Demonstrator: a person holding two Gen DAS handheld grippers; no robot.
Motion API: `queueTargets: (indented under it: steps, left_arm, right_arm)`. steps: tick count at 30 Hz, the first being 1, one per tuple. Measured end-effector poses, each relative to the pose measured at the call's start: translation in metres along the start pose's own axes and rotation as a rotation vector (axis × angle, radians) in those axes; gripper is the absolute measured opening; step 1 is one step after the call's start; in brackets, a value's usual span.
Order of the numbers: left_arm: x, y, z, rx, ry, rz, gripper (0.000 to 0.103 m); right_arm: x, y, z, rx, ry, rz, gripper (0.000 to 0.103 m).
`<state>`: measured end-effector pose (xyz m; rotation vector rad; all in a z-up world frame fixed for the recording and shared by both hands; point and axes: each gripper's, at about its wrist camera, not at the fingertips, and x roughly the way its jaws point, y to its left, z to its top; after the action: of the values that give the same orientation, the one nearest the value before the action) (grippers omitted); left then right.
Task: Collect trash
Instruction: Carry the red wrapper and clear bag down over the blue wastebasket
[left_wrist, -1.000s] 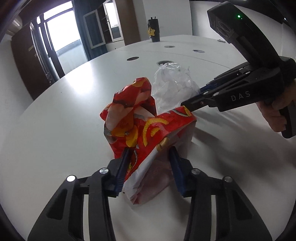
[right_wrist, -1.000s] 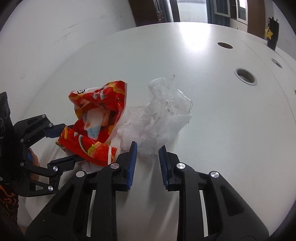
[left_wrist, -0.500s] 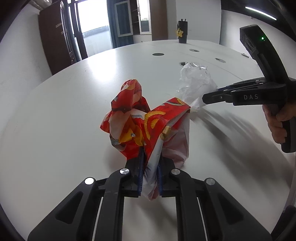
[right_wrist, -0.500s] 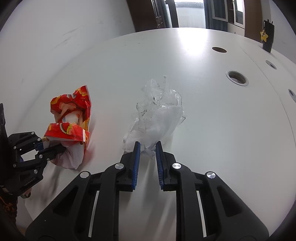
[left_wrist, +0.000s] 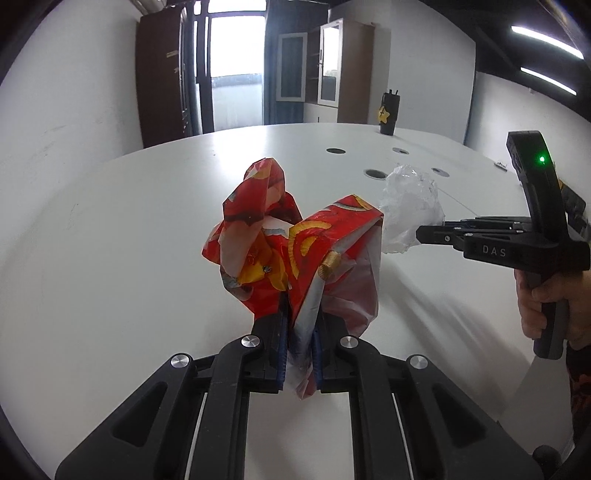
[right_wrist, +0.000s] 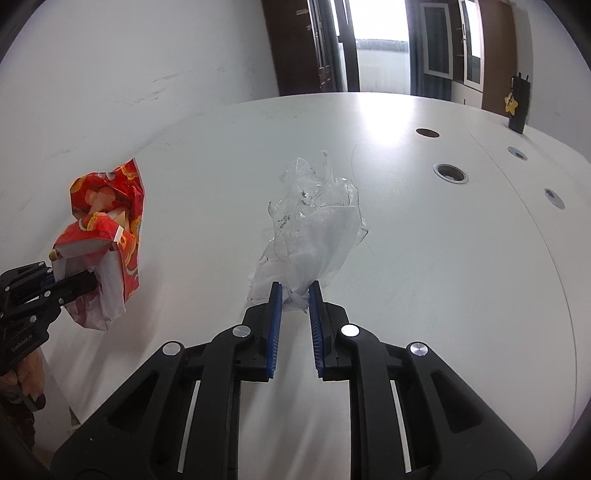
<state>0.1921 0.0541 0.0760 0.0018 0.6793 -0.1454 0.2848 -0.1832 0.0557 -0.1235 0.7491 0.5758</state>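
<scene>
Both tools were black plastic. The left gripper (left_wrist: 299, 354) had two long fingers with blue ribbed pads (left_wrist: 282, 350) on the inside, and round silver screws (left_wrist: 248, 341) sat on top of its arms. The right gripper (right_wrist: 295, 325) looked the same, with blue pads (right_wrist: 275, 328) and silver screws (right_wrist: 349, 329). From the side, it showed white letters "DAS" and a small green light on its curved black handle. A dark patterned sleeve (left_wrist: 580, 384) showed at the wrist.

A large white table (right_wrist: 424, 266) with round cable holes carries a dark cup (right_wrist: 519, 105) at its far edge
</scene>
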Motion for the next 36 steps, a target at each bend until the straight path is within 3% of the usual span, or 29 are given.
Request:
queueTargets:
  steps: [10, 17, 19, 23, 36]
  left_arm:
    - [-0.052, -0.024, -0.047, -0.070, -0.080, 0.018, 0.009]
    - [-0.079, -0.042, -0.082, -0.096, -0.121, 0.013, 0.009]
    - [-0.083, -0.048, -0.094, -0.096, -0.120, 0.011, 0.009]
    - [-0.095, -0.052, -0.116, -0.127, -0.109, -0.074, 0.009]
    - [-0.123, -0.063, -0.169, -0.103, -0.040, -0.093, 0.009]
  right_arm:
    - [-0.058, 0.040, -0.046, -0.083, -0.075, 0.011, 0.014]
    - [-0.107, 0.057, -0.106, -0.103, -0.136, 0.016, 0.014]
    - [-0.117, 0.061, -0.126, -0.094, -0.144, 0.029, 0.014]
    - [-0.130, 0.066, -0.153, -0.087, -0.144, 0.048, 0.014]
    - [-0.157, 0.098, -0.234, -0.149, -0.088, 0.091, 0.014]
